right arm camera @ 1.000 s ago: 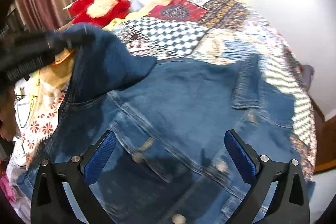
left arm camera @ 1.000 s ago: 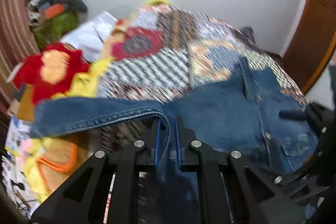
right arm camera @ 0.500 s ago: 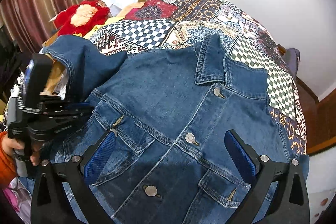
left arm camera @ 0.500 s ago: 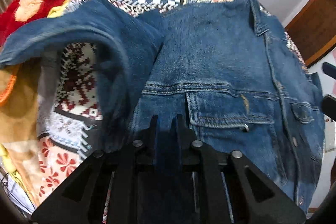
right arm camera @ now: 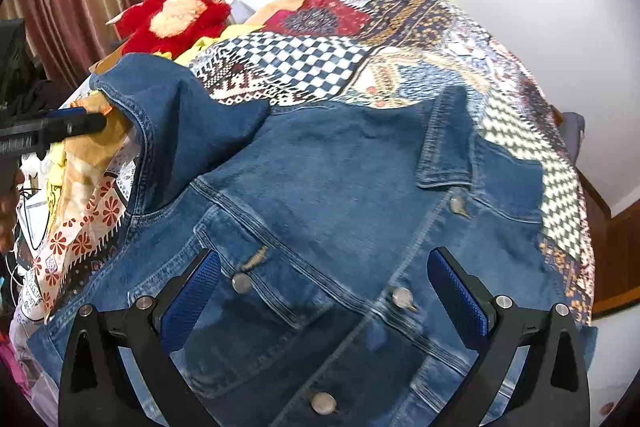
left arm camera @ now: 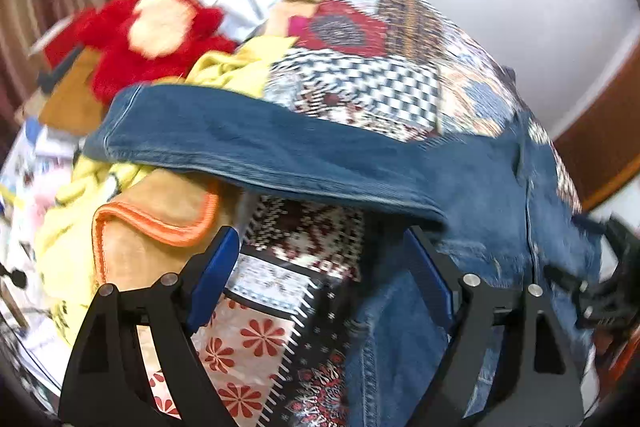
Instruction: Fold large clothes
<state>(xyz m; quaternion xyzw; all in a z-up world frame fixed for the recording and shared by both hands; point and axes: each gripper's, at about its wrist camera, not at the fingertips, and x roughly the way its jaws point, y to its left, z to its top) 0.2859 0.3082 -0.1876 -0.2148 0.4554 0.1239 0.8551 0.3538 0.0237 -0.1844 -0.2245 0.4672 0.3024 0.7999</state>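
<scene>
Denim jacket (right arm camera: 340,187) lies face-up on patchwork bedspread (right arm camera: 320,59). Left gripper (left arm camera: 320,275), clamped on sleeve (left arm camera: 256,143) a second ago, now gapes wide, holding nothing. Right gripper (right arm camera: 320,291) wide, hovering. Sleeve released, unfolded.

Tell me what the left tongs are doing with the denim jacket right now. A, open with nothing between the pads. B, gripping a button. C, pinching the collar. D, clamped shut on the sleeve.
A: the left tongs stand wide open, pads apart, with only bedspread showing between them and the denim jacket sleeve draped just ahead, unheld.
</scene>
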